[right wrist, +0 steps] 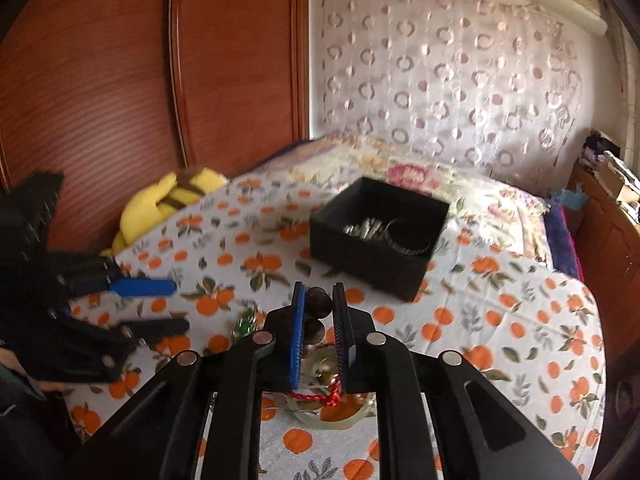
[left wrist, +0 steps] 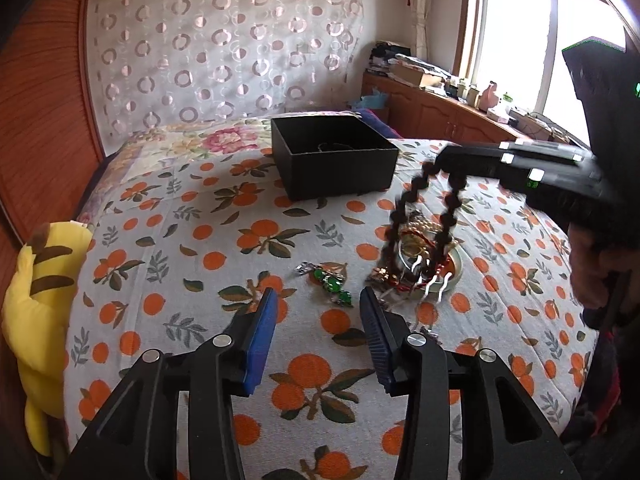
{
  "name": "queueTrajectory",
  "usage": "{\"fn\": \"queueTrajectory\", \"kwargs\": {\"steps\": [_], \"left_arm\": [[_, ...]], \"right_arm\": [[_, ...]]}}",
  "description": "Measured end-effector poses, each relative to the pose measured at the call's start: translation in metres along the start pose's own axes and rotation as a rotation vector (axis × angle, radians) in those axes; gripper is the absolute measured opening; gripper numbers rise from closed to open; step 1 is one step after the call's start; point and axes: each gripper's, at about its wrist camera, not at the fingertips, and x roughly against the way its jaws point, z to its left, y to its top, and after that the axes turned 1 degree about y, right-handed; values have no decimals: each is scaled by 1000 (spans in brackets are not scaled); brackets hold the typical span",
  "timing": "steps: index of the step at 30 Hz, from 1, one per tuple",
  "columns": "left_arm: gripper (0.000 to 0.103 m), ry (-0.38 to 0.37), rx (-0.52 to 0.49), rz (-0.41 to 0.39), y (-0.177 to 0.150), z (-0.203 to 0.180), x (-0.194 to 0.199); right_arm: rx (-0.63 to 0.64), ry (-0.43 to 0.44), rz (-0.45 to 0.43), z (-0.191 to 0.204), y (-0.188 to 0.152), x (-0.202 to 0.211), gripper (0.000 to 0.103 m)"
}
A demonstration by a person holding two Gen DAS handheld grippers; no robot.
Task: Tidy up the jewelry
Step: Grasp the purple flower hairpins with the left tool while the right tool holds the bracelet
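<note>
Your right tool [right wrist: 319, 312] is clenched on a dark bead strand [left wrist: 424, 216]: in the right wrist view two dark beads sit pinched between the blue pads [right wrist: 297, 340]. In the left wrist view that strand hangs as a loop from the tool's tip at centre right, lifted above the jewelry pile [left wrist: 416, 264]; motion blur makes it hard to say whether its lower end still touches the pile.

The pile sits on a pale round dish [left wrist: 448, 276] on the bed [left wrist: 192, 240], lower right of centre in the left wrist view. It holds metal pieces, a red cord and pearly beads, too tangled to separate.

A green stone piece [left wrist: 330, 280] lies on the orange-print cover just left of the pile, apart from it.

Your left tool [left wrist: 316, 308] is released, its pads spread wide, low over the cover with the green piece just ahead of the gap, not touching.

The black box [left wrist: 336, 160] stands open at upper centre, well beyond the pile. In the right wrist view silver pieces [right wrist: 380, 232] lie inside it.

A yellow plush [left wrist: 36, 300] rests at the left edge of the bed.
</note>
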Motion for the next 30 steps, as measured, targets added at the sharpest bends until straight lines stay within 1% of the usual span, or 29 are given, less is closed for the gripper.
{"fn": "queueTrajectory", "kwargs": {"steps": [3,6,8,9,11,16,21,23,27,30], "left_arm": [[46,-14,-4,5,0,-5,-2],[51,-38,-6,13,-1,-11,-6],[59,-52,-13,18,-2,-15,-8],[60,-62,-21,24,-3,-19,-10],[66,-73,-31,36,-3,-24,-15],[72,-99,-45,70,-4,-33,-27],[73,-116,-88,102,-3,-47,-38],[73,-110,-104,123,-2,-51,-45],[73,-106,-108,147,-3,-52,-53],[73,-110,-108,146,-2,-52,-54]], "right_arm": [[-2,-29,-34,-5,4,14,15],[-2,-53,-42,-12,2,22,15],[-9,-64,-38,-17,-2,23,15],[-14,-69,-35,-20,-4,24,15],[-27,-81,-20,-26,-12,23,15],[-58,-101,5,-38,-29,22,15],[-89,-113,2,-49,-38,26,15],[-96,-117,0,-52,-39,28,15],[-104,-123,-4,-56,-41,31,15],[-109,-121,-6,-58,-42,33,15]]}}
